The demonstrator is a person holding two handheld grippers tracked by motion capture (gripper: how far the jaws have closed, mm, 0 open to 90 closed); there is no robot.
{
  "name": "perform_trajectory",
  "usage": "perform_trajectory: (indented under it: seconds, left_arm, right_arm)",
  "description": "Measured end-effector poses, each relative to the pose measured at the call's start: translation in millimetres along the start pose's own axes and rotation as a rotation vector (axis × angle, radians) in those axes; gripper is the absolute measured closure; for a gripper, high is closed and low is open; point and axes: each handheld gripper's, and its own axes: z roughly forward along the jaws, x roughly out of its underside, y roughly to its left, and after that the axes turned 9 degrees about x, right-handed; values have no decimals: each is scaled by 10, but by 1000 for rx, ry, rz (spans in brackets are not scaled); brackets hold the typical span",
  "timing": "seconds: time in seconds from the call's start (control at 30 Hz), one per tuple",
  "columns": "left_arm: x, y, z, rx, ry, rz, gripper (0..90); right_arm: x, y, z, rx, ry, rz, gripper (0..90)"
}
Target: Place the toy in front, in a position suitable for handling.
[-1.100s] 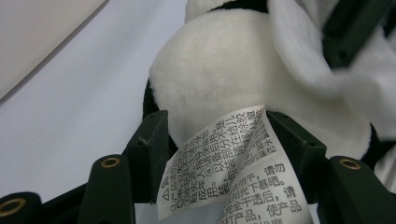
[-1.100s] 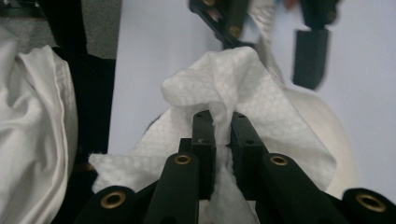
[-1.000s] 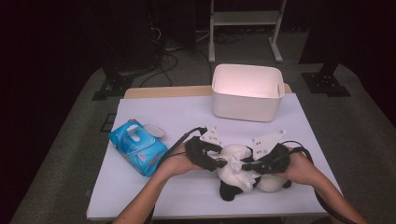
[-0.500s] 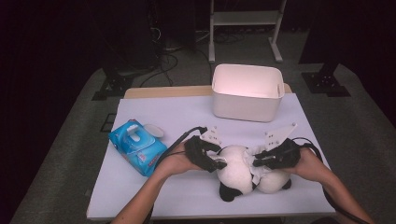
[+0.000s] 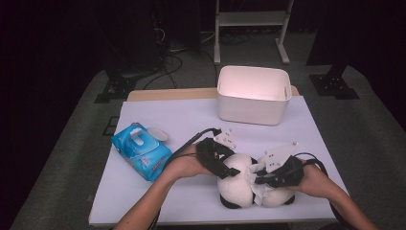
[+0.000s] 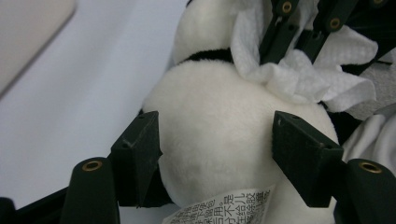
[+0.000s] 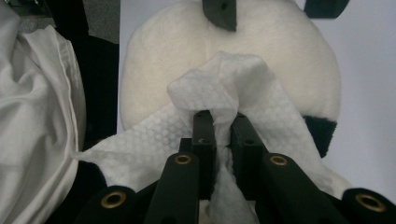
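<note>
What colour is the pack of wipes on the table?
Blue, with a white flap; the pack of wipes shows best in the high view.

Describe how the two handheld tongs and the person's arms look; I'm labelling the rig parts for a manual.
Both tongs, left and right, are black, with flat rectangular jaw pads and brass-coloured pivot rivets. Each carries a pale grey three-cornered plate on top and trails a black cable. The person's forearms are bare, with no sleeves or gloves in view.

White bin (image 5: 253, 96) and blue wipes pack (image 5: 141, 151) on table (image 5: 191, 115)
</note>
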Motion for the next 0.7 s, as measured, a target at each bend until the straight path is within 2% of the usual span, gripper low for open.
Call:
perform_trajectory:
  seconds: [0.07,0.23,0.4,0.5,0.7]
  left_arm:
    - [11,0,20,-6,2,-2,358]
    - [7,-20,26,-10,14,10,374]
    - [29,-15,27,-9,8,1,380]
    - [30,-27,28,-5,3,4,381]
    - [7,-64,35,0,5,19,381]
  right_arm:
    - [-5,-32,-29,0,-8,-2,815]
    - [-65,-161,-41,-8,-49,35,815]
    - [-89,-230,-23,-8,-25,32,814]
    - [-16,-260,-85,24,9,30,814]
    - [207,-396,-285,53,17,116,811]
